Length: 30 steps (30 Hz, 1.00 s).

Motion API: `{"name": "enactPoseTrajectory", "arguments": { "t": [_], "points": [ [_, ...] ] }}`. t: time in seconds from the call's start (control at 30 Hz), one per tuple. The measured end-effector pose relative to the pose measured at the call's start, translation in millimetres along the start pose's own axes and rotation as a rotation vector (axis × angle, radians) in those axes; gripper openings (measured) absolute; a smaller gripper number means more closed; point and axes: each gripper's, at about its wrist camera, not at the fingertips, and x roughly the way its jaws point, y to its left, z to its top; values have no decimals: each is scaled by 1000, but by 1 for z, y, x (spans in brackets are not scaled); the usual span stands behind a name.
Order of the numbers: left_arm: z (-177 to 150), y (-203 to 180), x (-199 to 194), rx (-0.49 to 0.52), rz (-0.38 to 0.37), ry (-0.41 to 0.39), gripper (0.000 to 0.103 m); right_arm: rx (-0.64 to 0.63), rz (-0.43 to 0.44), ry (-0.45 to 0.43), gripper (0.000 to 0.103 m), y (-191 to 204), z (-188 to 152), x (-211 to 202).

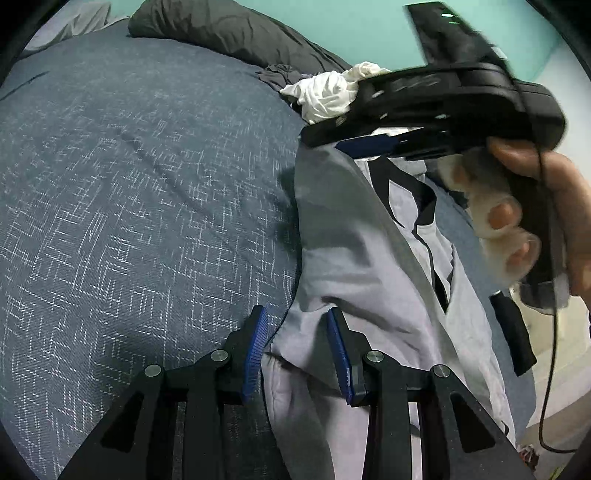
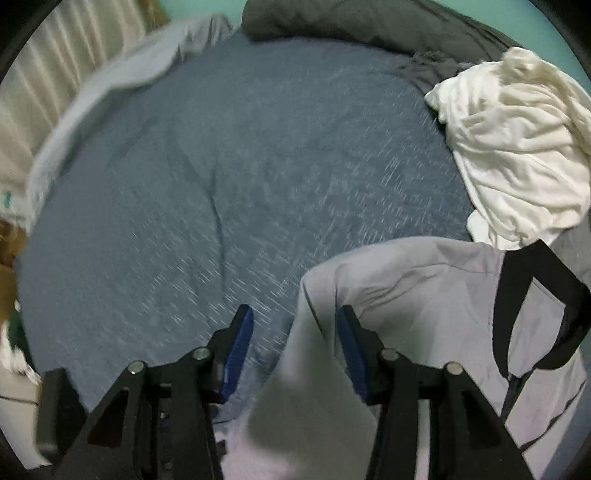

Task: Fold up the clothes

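A light grey jacket (image 1: pixel 369 266) with black collar trim and a zip lies rumpled on the blue bed cover (image 1: pixel 129 184). My left gripper (image 1: pixel 297 350) is shut on a bunched fold of its lower part, and the cloth fills the gap between the blue pads. My right gripper (image 2: pixel 295 347) stands open, with the jacket's (image 2: pixel 424 295) edge lying between its fingers against the right pad (image 2: pixel 351 354). In the left wrist view a hand holds the right gripper (image 1: pixel 369 142) just above the jacket's upper corner, near the collar.
A crumpled white garment (image 2: pixel 517 147) lies at the back right of the bed, also seen as a white garment (image 1: pixel 325 96). A dark grey duvet (image 2: pixel 369 22) runs along the head end. Pale grey cloth (image 2: pixel 110 74) lies at the left edge by a curtain.
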Motion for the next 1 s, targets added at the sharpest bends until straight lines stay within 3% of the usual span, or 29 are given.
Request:
{"name": "enactPoseTrajectory", "arguments": {
  "t": [0.17, 0.23, 0.27, 0.4, 0.5, 0.63, 0.73, 0.83, 1.0],
  "points": [
    [-2, 0, 4, 3, -5, 20, 36, -14, -33, -6, 6, -10, -6, 8],
    [-3, -1, 8, 11, -9, 34, 33, 24, -5, -45, 5, -21, -10, 2],
    [-4, -1, 9, 13, -9, 38, 26, 62, 15, -58, 4, -30, -14, 0],
    [-5, -2, 11, 17, -11, 45, 20, 228, 85, -95, 4, -66, -32, 0],
    [-6, -2, 8, 26, -15, 41, 19, 334, 75, -51, 4, -90, -49, 16],
    [-7, -2, 8, 24, -13, 42, 19, 333, 101, -55, 10, -98, -52, 16],
    [-9, -2, 6, 23, -14, 43, 19, 322, 122, -136, 36, -98, -43, -5],
    [-11, -2, 4, 23, -14, 43, 19, 315, 151, -199, 38, -99, -30, -22],
    [-11, -1, 4, 23, -16, 43, 19, 332, 165, -98, 41, -99, -15, -4]
  ]
}}
